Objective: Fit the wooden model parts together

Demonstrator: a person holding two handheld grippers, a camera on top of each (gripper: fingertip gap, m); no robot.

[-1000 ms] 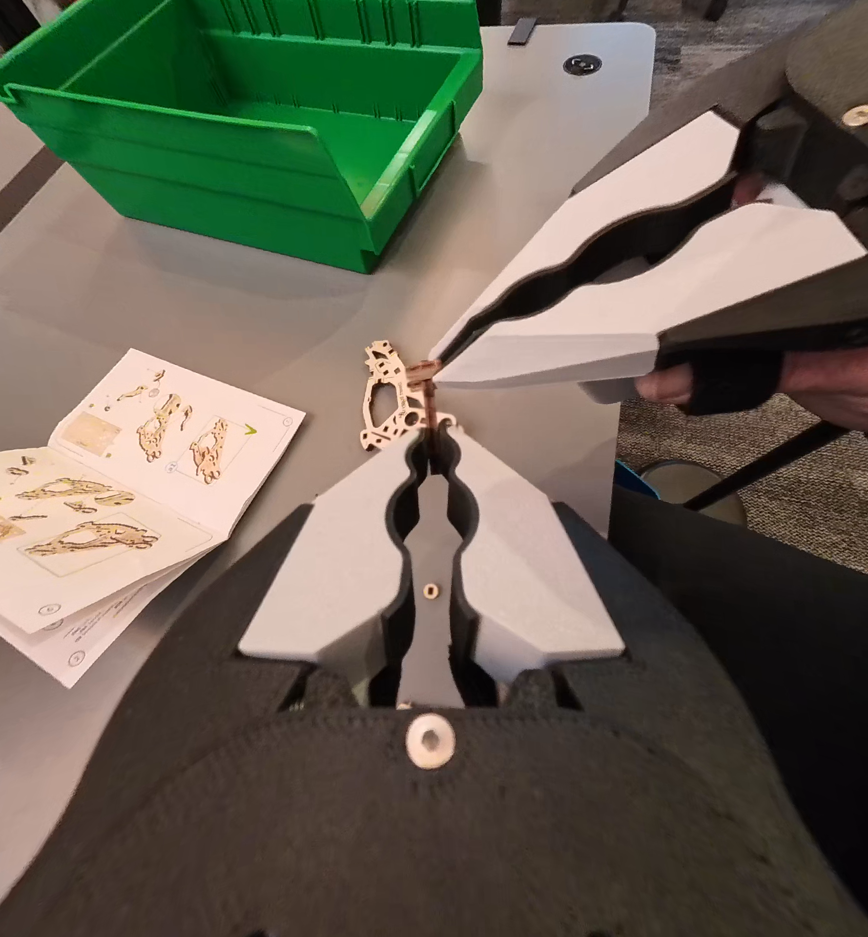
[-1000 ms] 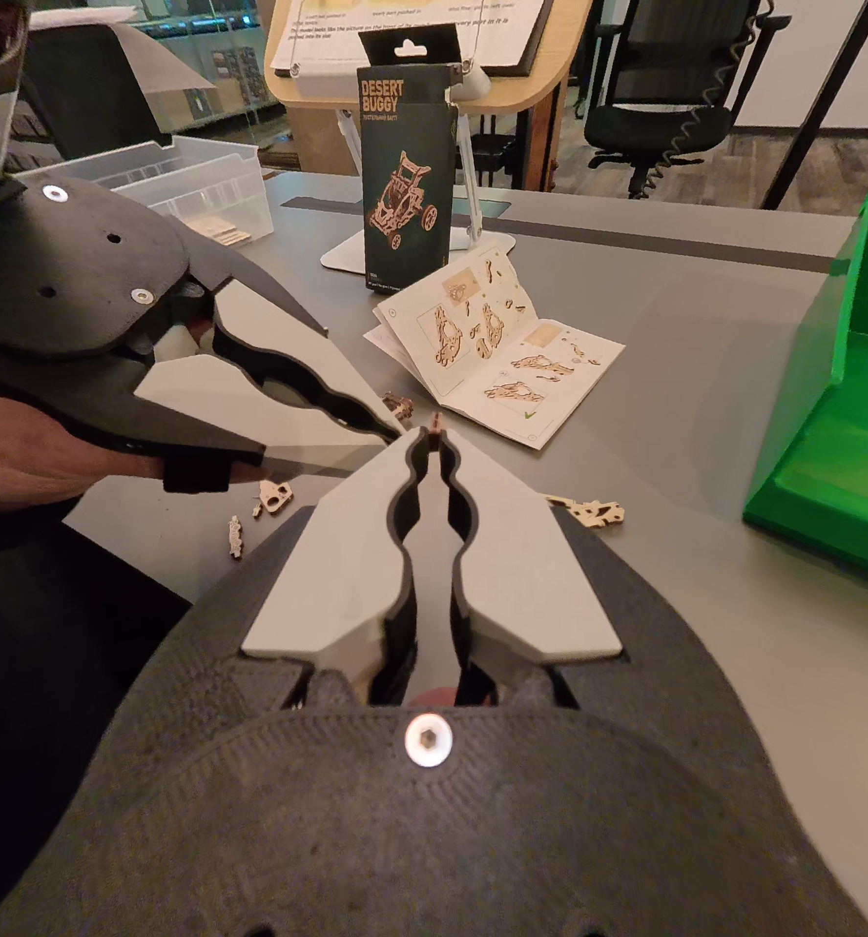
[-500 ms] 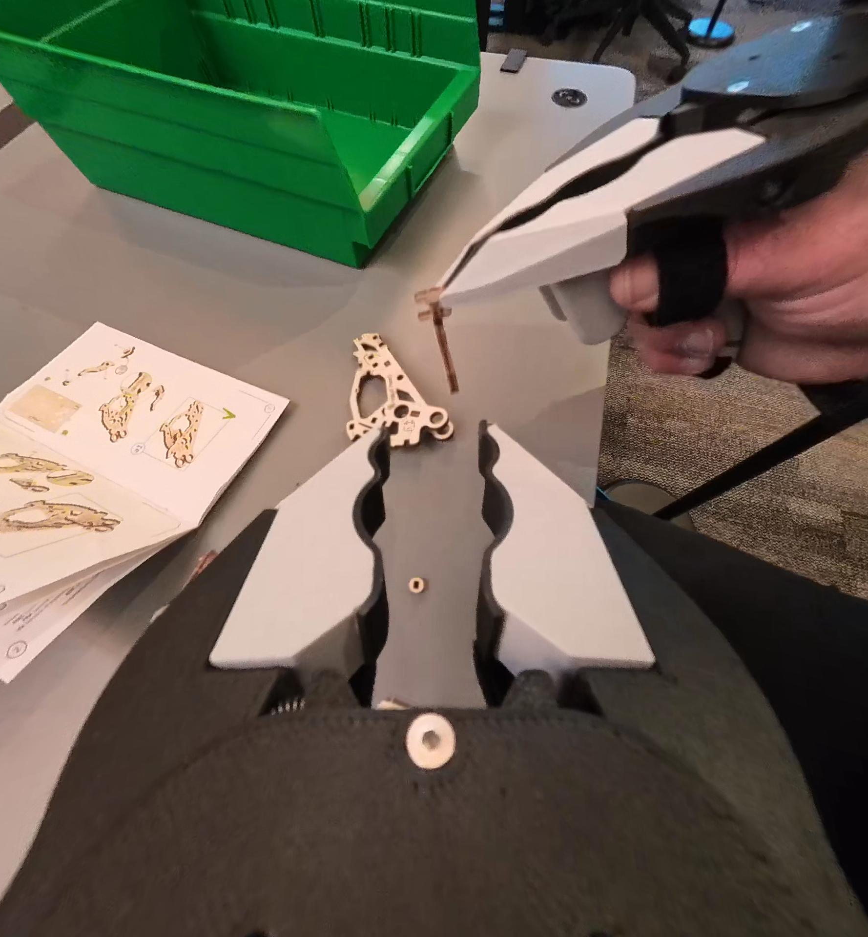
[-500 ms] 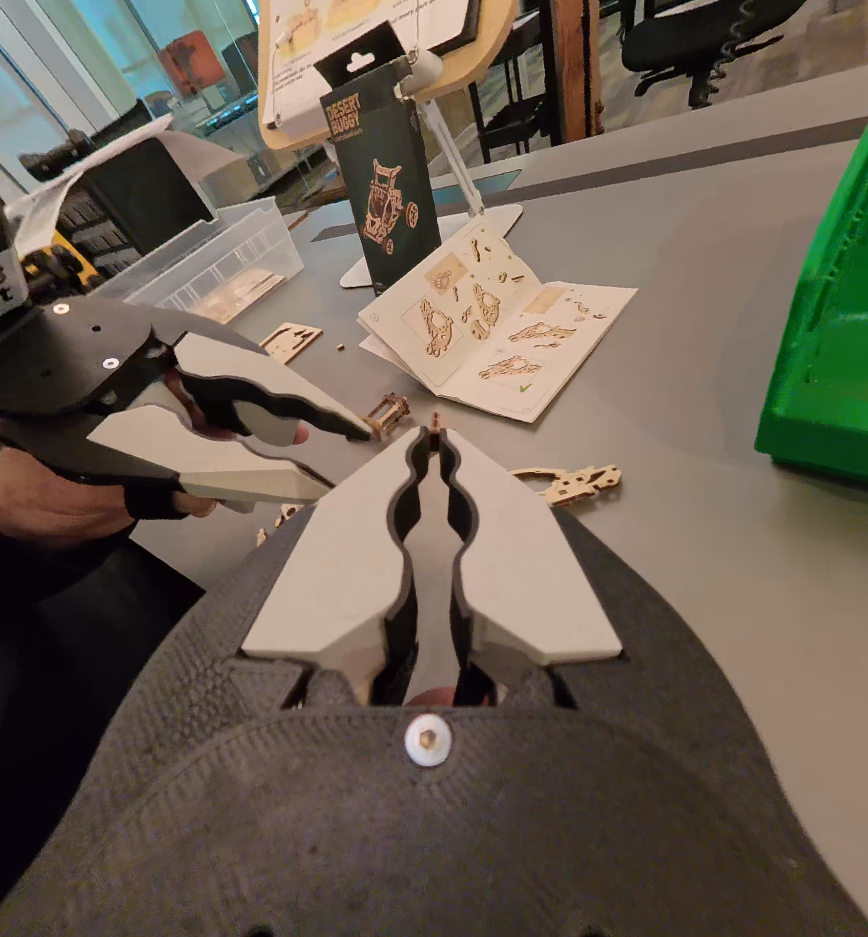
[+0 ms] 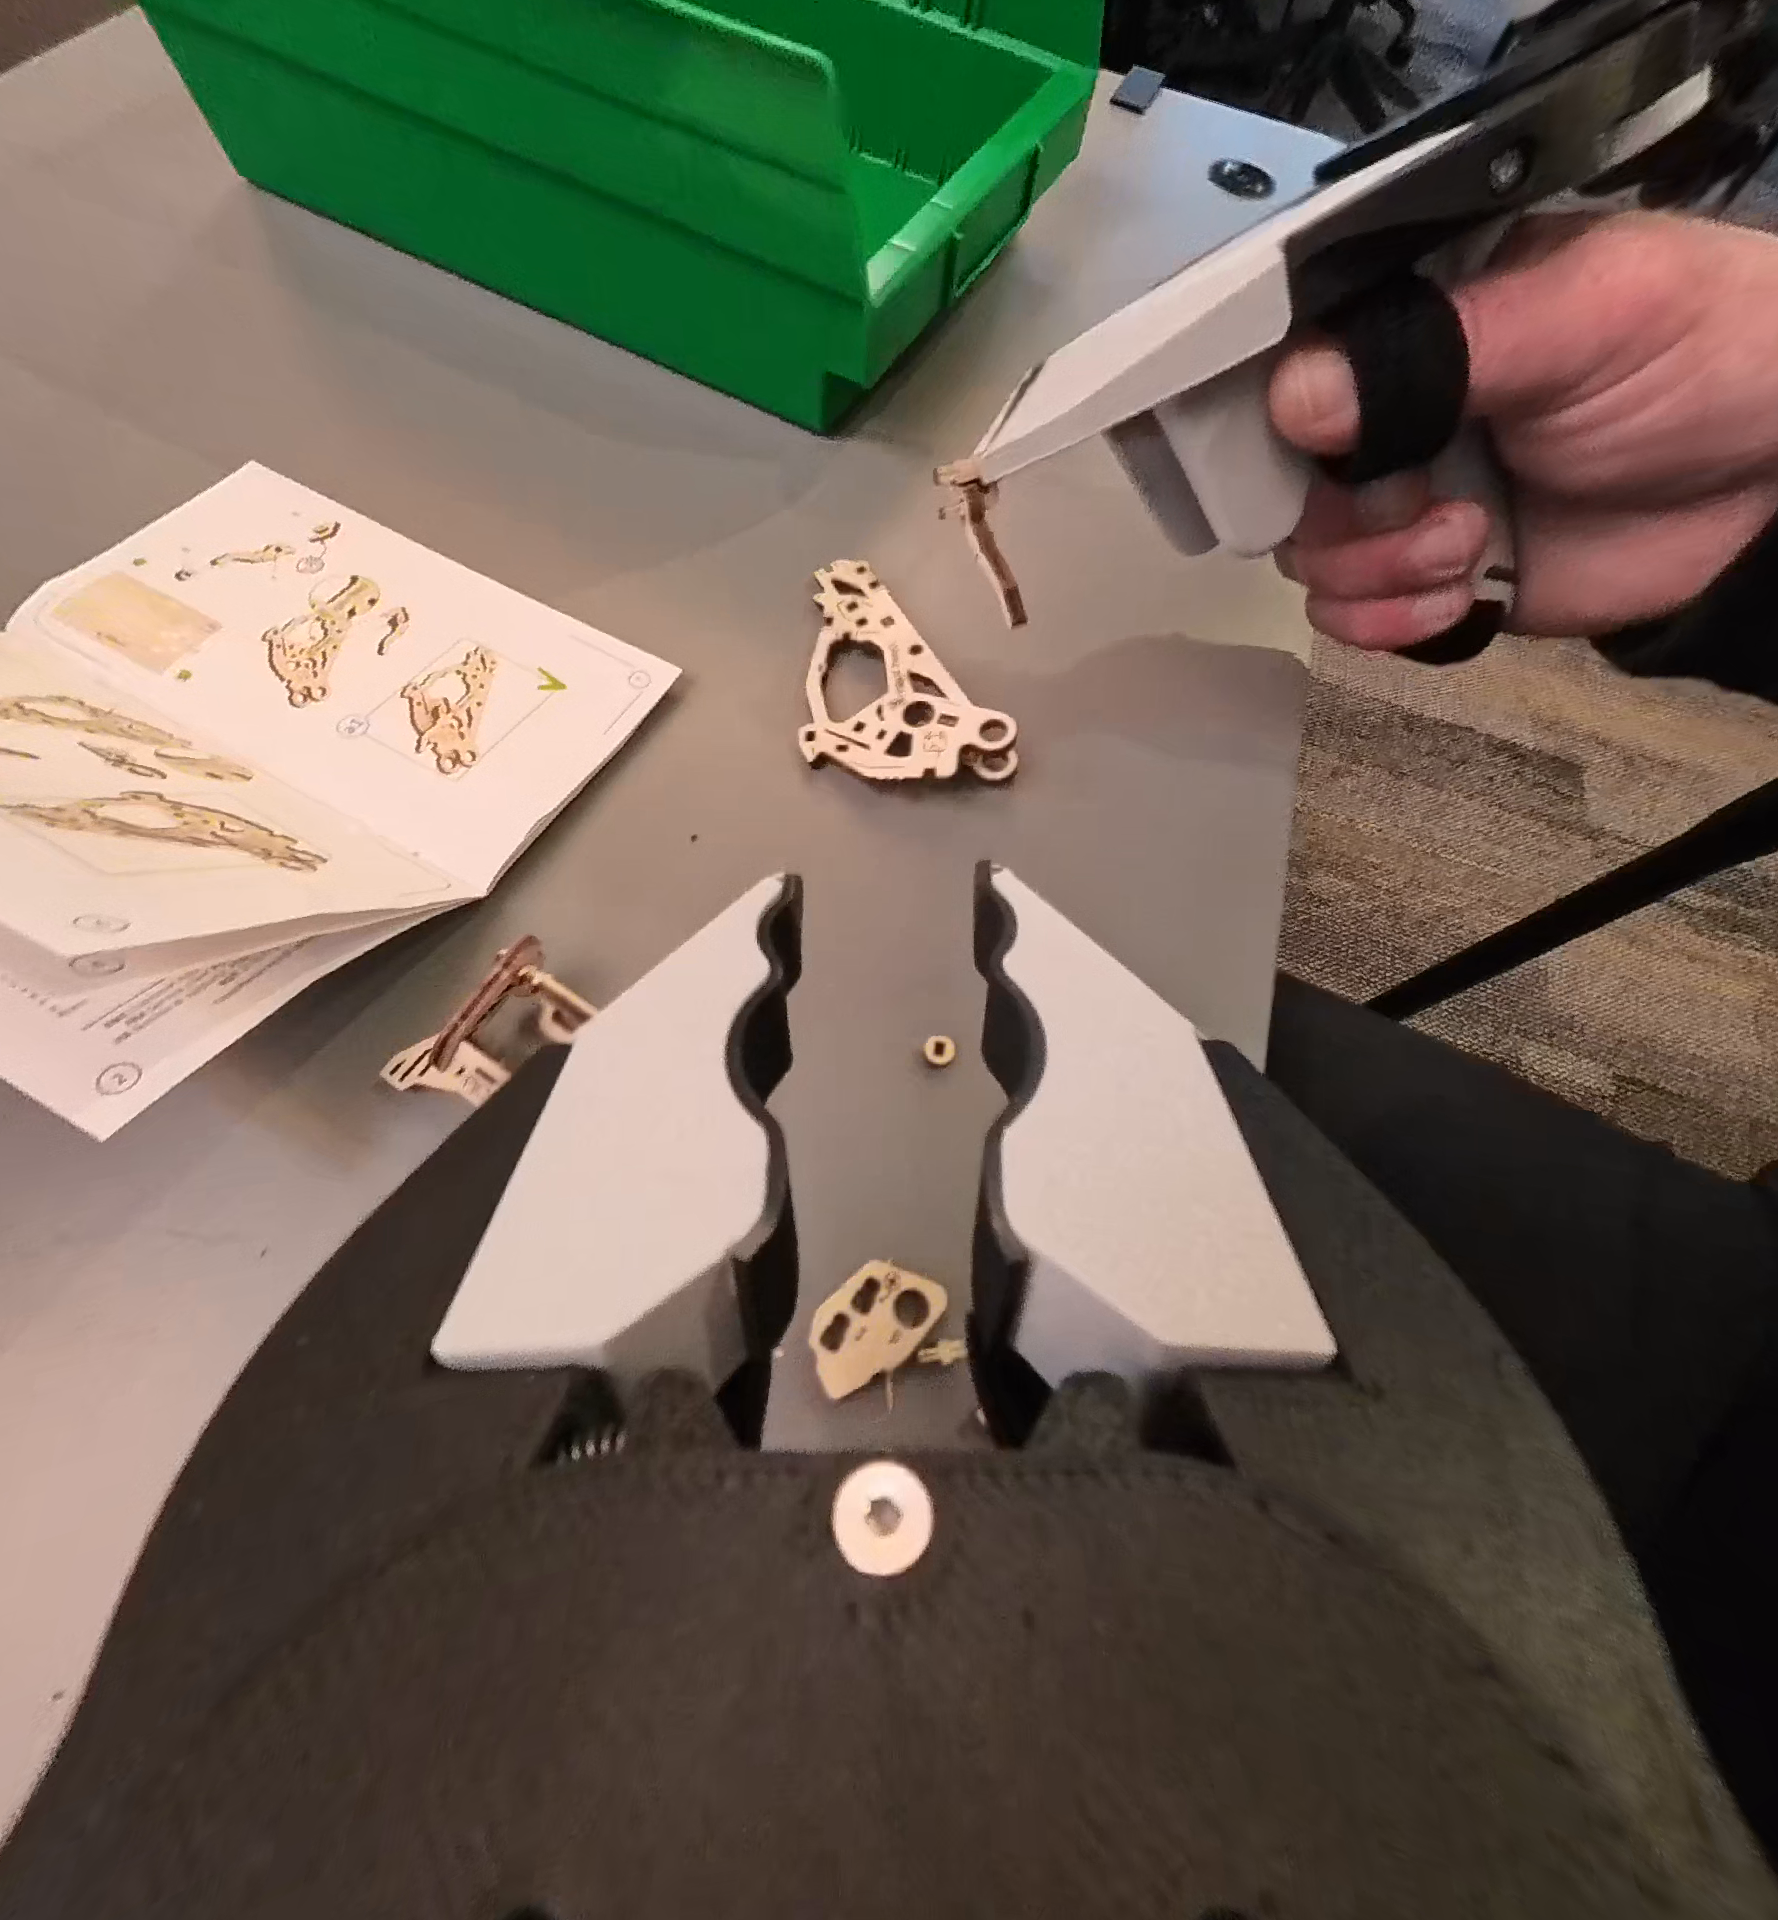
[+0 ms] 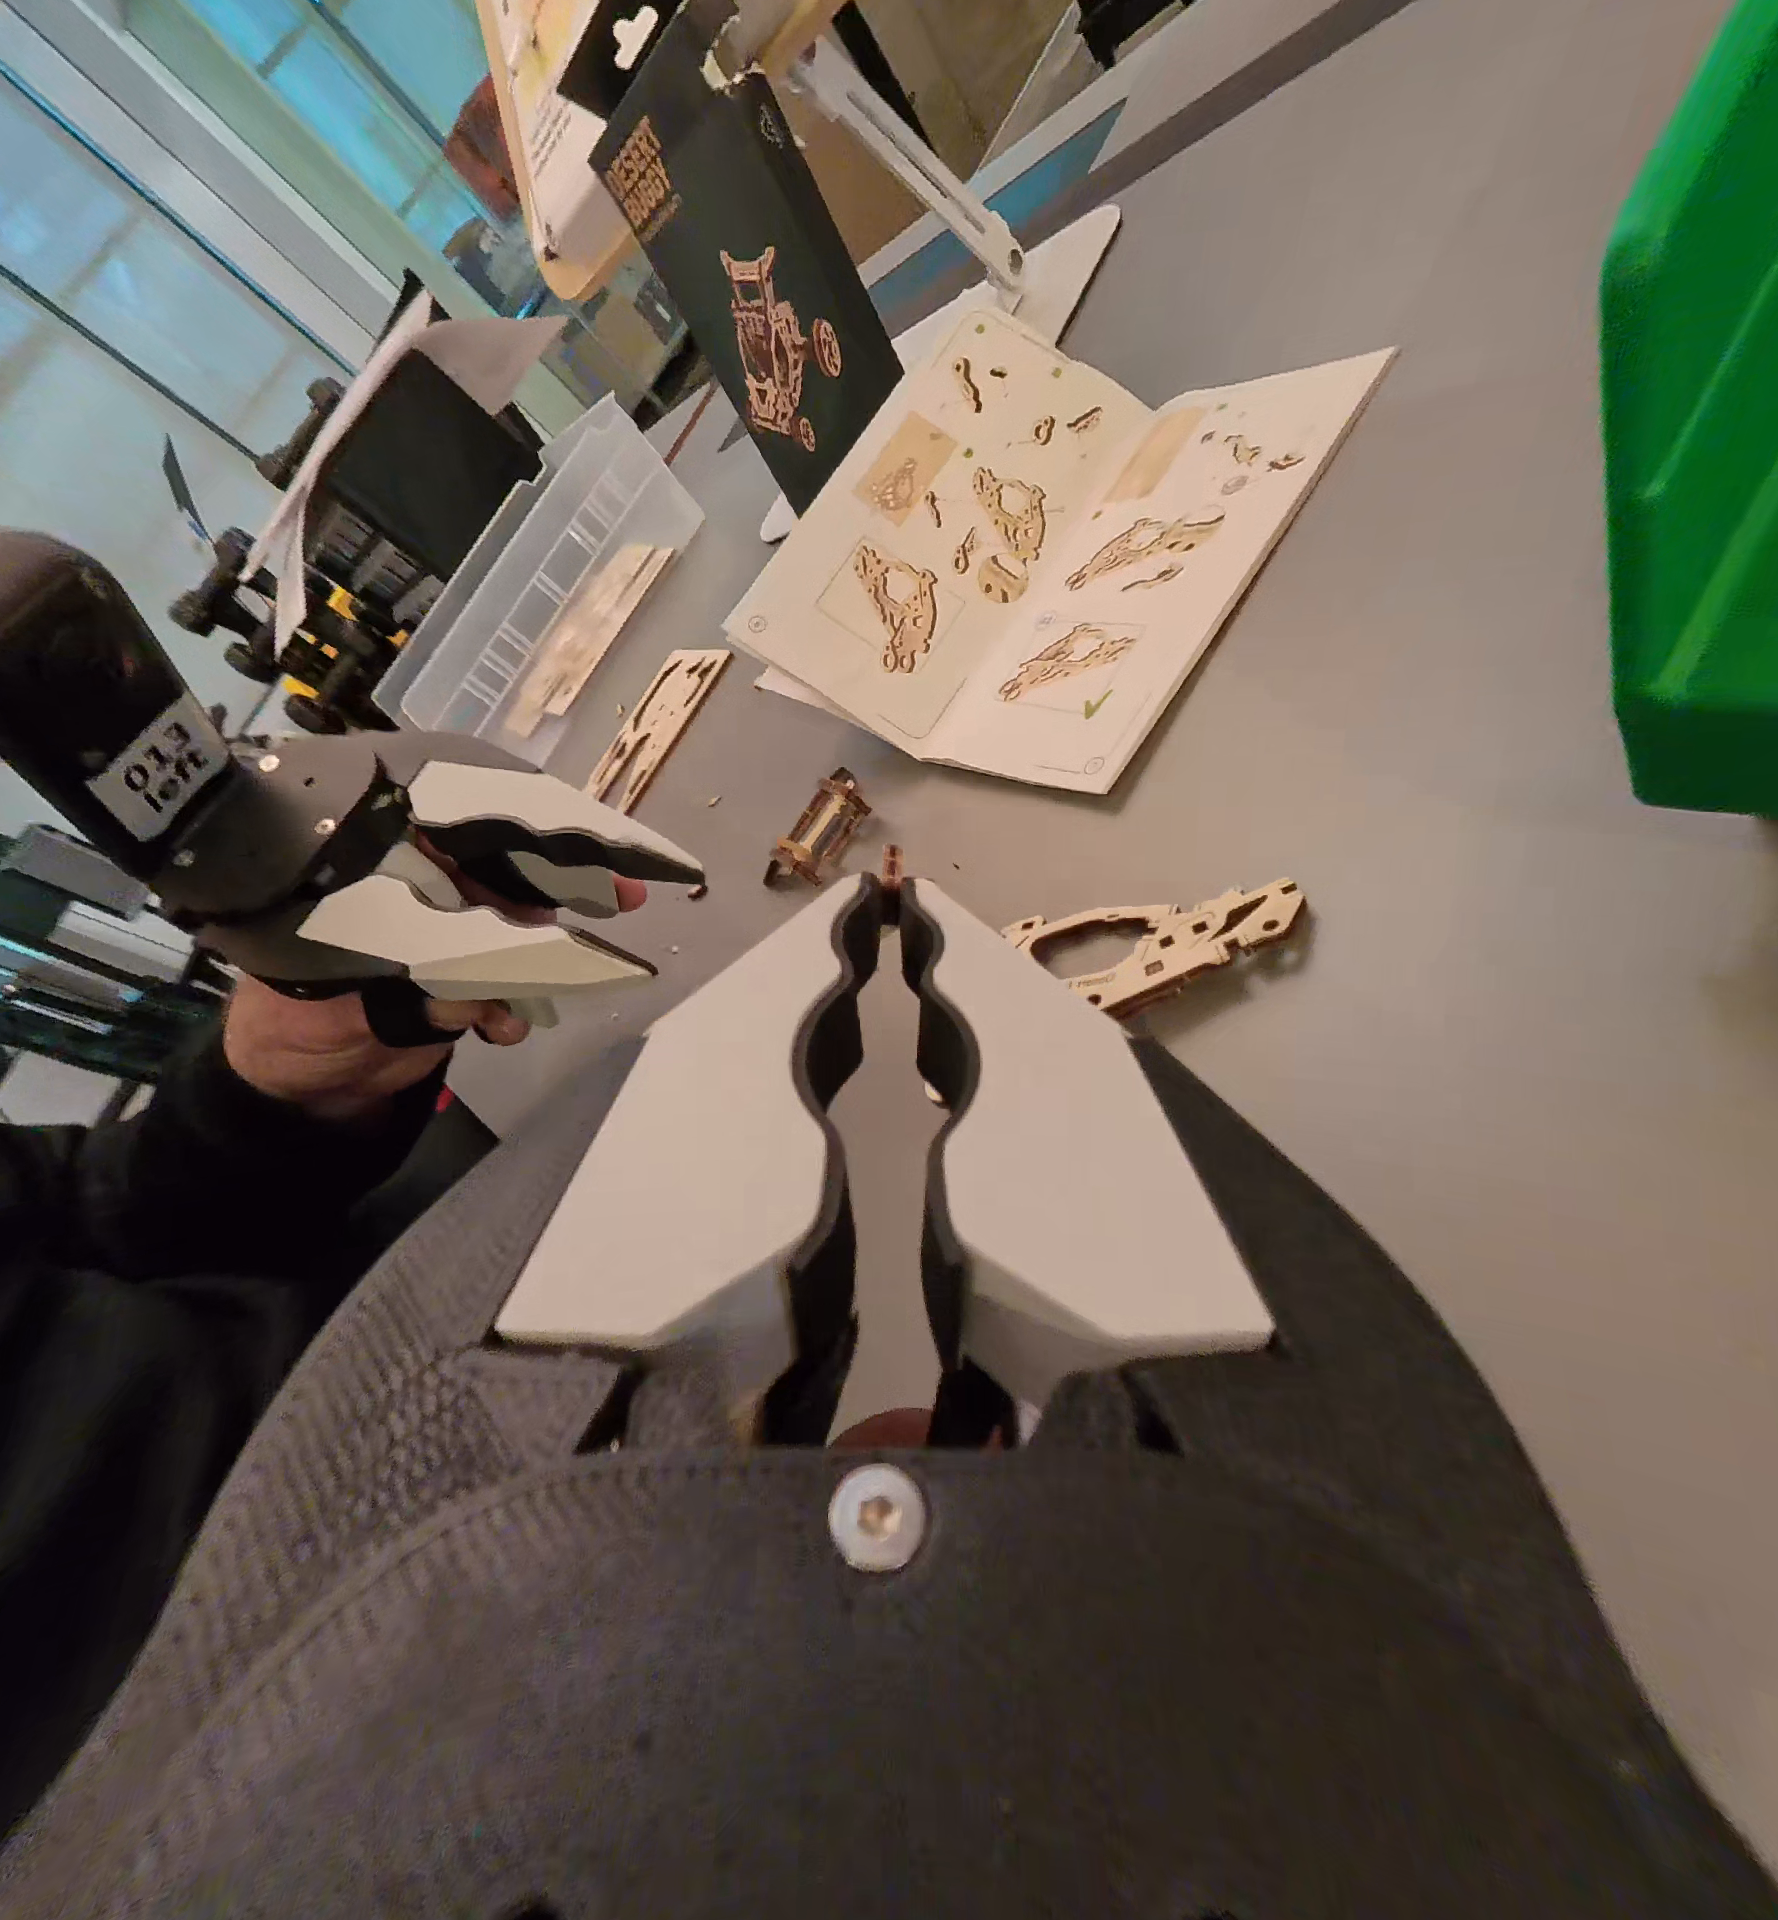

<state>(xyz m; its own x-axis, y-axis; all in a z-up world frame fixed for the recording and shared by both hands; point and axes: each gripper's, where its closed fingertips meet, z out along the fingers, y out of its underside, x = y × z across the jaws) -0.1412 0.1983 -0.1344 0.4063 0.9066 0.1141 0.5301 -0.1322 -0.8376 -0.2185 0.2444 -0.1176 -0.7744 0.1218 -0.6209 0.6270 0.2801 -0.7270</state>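
Flat wooden frame piece (image 5: 900,696) lies on the grey table (image 5: 345,353), taken as reference. Above and right of it, the right gripper (image 5: 978,476) pinches a thin wooden strip (image 5: 994,551), pads pressed on its top end, strip hanging clear of the table. Near side of the frame: left gripper (image 5: 887,883) spread wide, nothing between its fingers. Left of the frame: open instruction booklet (image 5: 272,727). Beyond it: 1 green bin (image 5: 656,177)
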